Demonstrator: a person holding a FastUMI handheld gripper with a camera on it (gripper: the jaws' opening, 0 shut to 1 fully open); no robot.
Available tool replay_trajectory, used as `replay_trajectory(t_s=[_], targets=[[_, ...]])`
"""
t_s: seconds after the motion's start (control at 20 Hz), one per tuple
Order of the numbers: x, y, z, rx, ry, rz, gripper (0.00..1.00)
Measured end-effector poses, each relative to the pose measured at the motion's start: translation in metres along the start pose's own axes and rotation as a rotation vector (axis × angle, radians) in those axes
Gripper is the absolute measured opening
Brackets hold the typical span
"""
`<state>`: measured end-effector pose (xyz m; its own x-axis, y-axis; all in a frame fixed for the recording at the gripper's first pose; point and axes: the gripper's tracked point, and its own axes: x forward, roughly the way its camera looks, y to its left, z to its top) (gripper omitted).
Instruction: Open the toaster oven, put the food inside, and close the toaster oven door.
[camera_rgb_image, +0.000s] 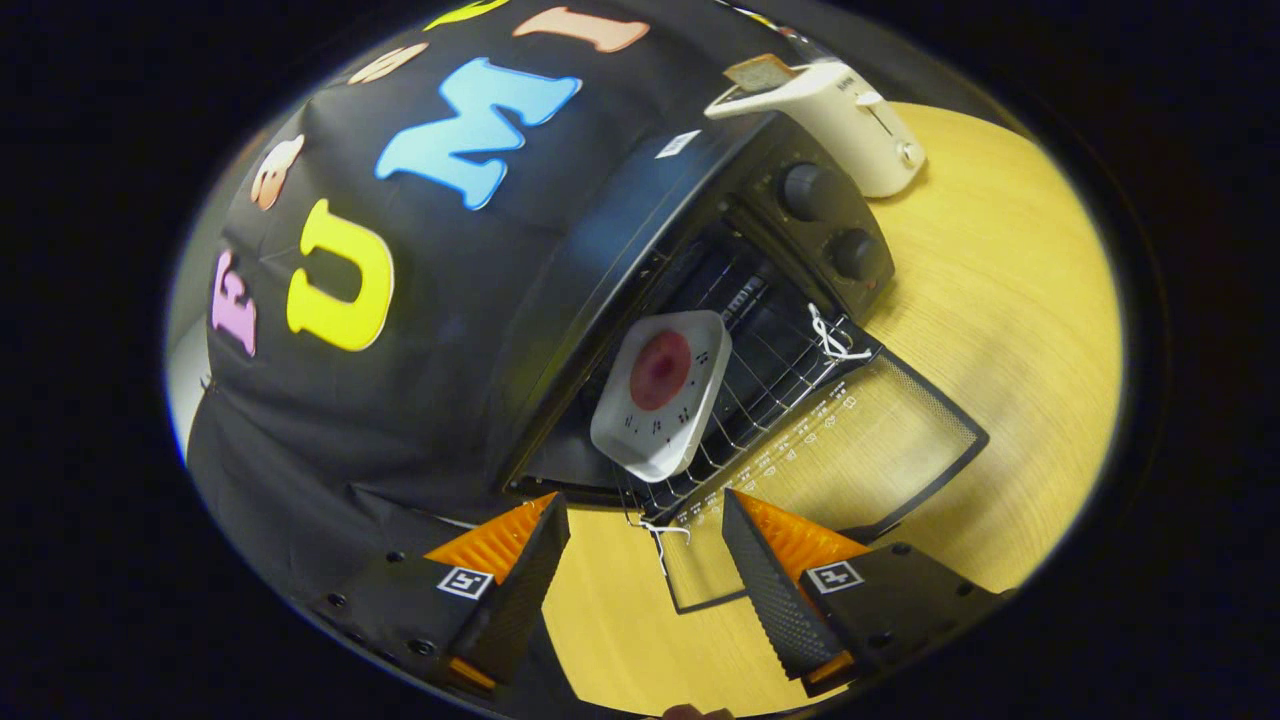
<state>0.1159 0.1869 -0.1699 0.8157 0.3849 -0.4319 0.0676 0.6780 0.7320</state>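
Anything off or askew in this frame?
Nothing spilled or damaged. The plate of food sits on the oven rack, overhanging its front edge. Door lies fully open. Gripper open, empty, just before the door.

Claw (645, 560) spread wide and empty, toaster oven (640, 250) door (880, 440) down, food dish (662, 392) on rack (770, 375)

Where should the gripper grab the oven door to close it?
Probably the door's far free edge, the end away from the toaster oven. It lies flat open on the table, hinged at the oven's mouth. The open gripper could come from that side and lift.
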Motion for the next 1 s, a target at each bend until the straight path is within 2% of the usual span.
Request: replay_trajectory(t_s=[0.15,0.45,0.7,0.9,1.0], targets=[[-0.021,0.001,-0.006,-0.188,-0.006,-0.012,0.98],[-0.049,-0.007,-0.016,-0.445,-0.007,-0.056,0.98],[-0.063,-0.035,-0.021,-0.607,0.001,-0.150,0.98],[-0.061,-0.066,-0.032,-0.747,0.053,-0.239,0.98],[-0.056,-0.080,-0.041,-0.775,0.088,-0.278,0.98]])
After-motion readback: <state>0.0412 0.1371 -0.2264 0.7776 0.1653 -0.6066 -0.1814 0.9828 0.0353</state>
